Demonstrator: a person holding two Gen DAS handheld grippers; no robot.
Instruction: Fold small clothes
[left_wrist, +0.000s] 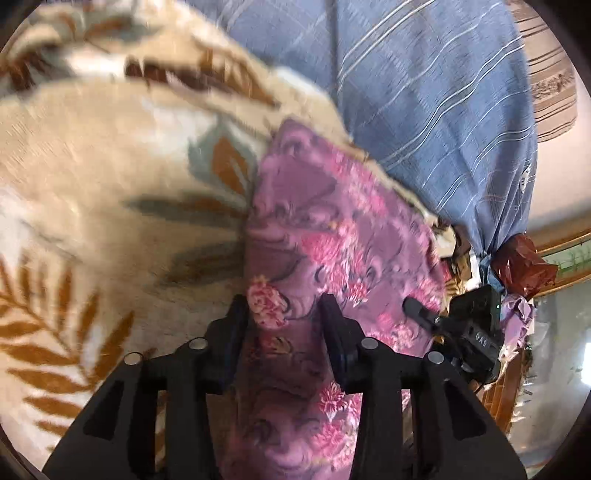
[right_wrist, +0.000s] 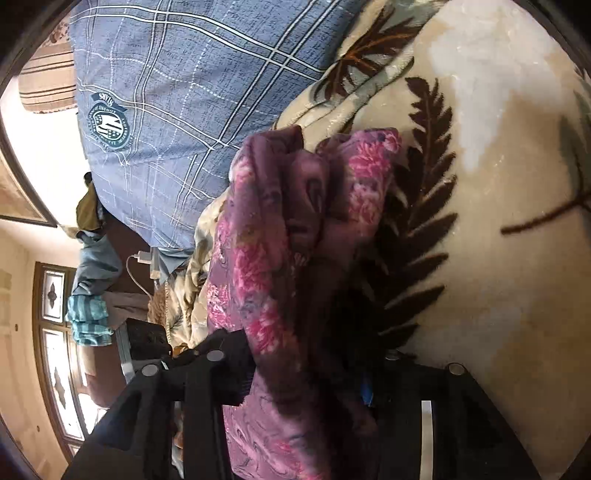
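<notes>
The left gripper (left_wrist: 284, 314) stands open, the purple flowered cloth (left_wrist: 332, 229) lying loose between its fingers. The right gripper (right_wrist: 314, 354) straddles the same cloth; its grip is unclear. Beyond lie the leaf-patterned blanket (left_wrist: 92, 166) and blue checked pillow (right_wrist: 177, 103).

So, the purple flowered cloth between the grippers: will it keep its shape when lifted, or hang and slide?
The purple flowered cloth probably hangs limp: in the right wrist view it bunches into soft folds. It looks thin, so likely light. On the fleecy leaf-print blanket it may drag instead of sliding. It runs between the fingers of the left gripper.
</notes>
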